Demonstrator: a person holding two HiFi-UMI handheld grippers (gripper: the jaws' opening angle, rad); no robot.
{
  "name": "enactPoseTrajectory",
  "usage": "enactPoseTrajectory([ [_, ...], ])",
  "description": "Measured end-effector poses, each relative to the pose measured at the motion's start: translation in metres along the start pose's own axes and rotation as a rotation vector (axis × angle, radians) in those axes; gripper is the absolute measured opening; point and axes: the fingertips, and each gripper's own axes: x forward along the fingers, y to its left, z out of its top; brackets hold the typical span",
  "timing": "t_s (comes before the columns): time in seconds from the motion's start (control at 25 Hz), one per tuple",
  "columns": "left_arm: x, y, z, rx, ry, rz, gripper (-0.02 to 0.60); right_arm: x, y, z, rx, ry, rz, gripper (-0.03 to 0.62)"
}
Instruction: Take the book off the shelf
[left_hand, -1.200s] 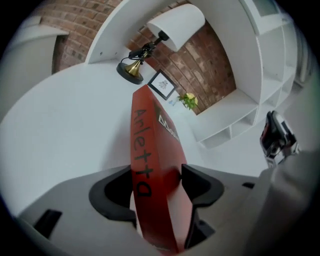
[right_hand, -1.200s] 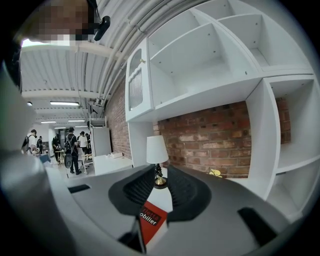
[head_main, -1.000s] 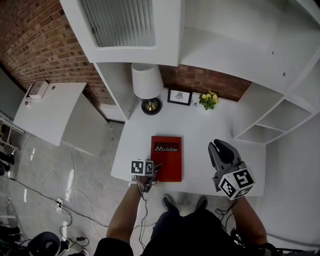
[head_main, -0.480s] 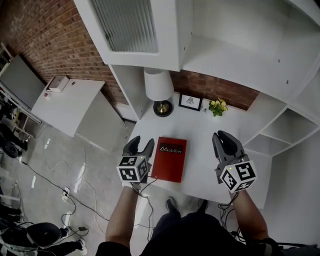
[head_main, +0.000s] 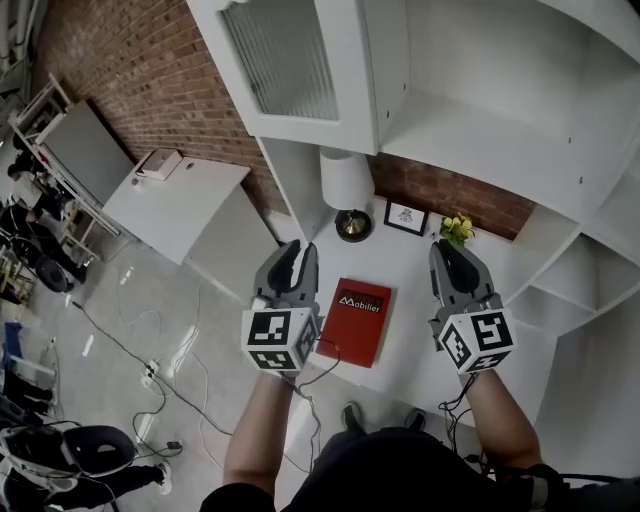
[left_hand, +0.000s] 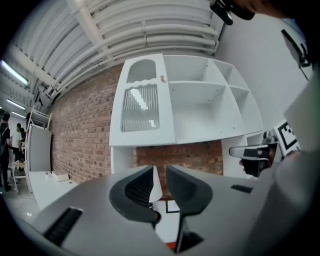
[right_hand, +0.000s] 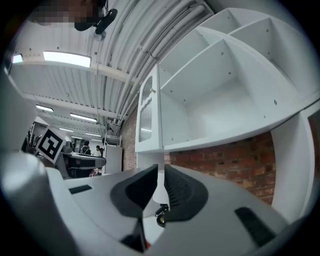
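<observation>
Shows flat red hardcover book (head_main: 355, 322) lying on white desk top (head_main: 412, 300), below empty white shelf unit (head_main: 480, 130), in front of white-shaded lamp (head_main: 347, 185). Shows left gripper (head_main: 288, 262) and right gripper (head_main: 450, 258) held above desk, one each side of book, touching nothing. Closing both sets of tongs now, down to narrow slits, nothing between.

Likely trouble:
- Pinching air if shut before reaching book.
- Shoving flat book off front edge with a low sideways approach.
- Snagging thin black cable (head_main: 325, 360) on book corner.
</observation>
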Motion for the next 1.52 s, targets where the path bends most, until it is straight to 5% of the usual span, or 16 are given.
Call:
enactPoseTrajectory([
  [0.12,-0.008,-0.007,0.023,-0.023,-0.062,-0.002,0.031,-0.002,0.004,0.022,-0.06,-0.042,-0.006,0.032],
  [0.56,-0.038,-0.009,0.079,-0.014,-0.237,0.1,0.025,-0.027,0.004,0.082,-0.16,-0.175,0.009,0.012],
  [1.52,-0.043,0.001,0.075,-0.022,-0.233,0.131,0.025,-0.018,0.013,0.078,-0.163,-0.153,0.039,0.012],
])
